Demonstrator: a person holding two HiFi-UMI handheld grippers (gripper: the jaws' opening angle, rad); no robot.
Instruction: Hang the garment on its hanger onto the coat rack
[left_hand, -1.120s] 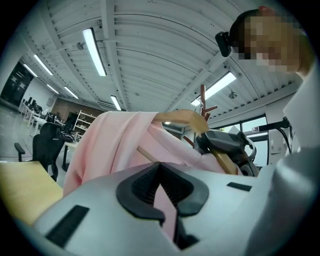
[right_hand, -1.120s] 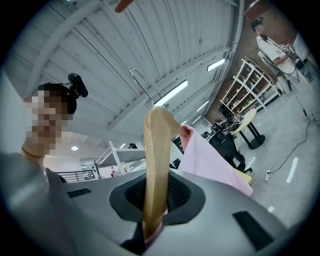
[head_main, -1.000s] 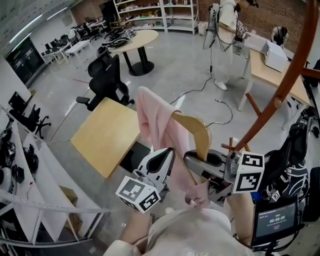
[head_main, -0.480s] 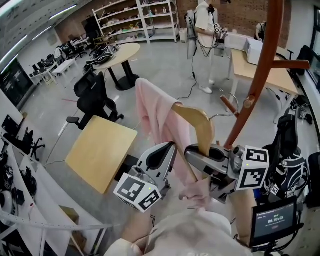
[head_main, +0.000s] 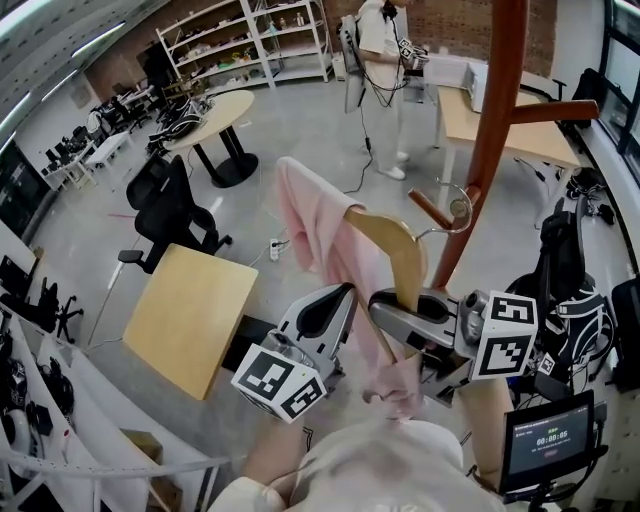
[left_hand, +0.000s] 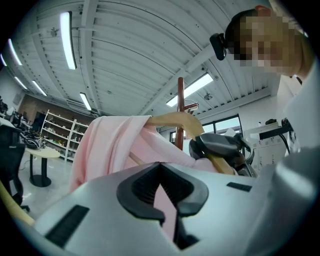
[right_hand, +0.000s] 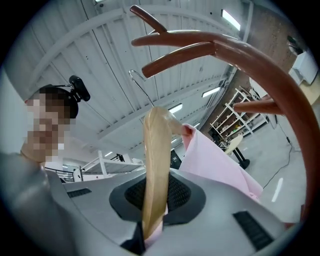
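A pink garment hangs over a wooden hanger held up in front of me. My right gripper is shut on the hanger's wooden arm. My left gripper is shut on a fold of the pink garment. The hanger's metal hook sits right by a short peg of the red-brown coat rack. In the right gripper view the metal hook points up below the coat rack's branching pegs.
A wooden table stands to my left, with a black office chair behind it. A desk and dark bags lie near the rack's foot. A person stands far back.
The coat rack has come closer and now stands nearly upright in view. The hanger's hook has gone from well left of the pole to right beside its lower peg. Both grips are unchanged.
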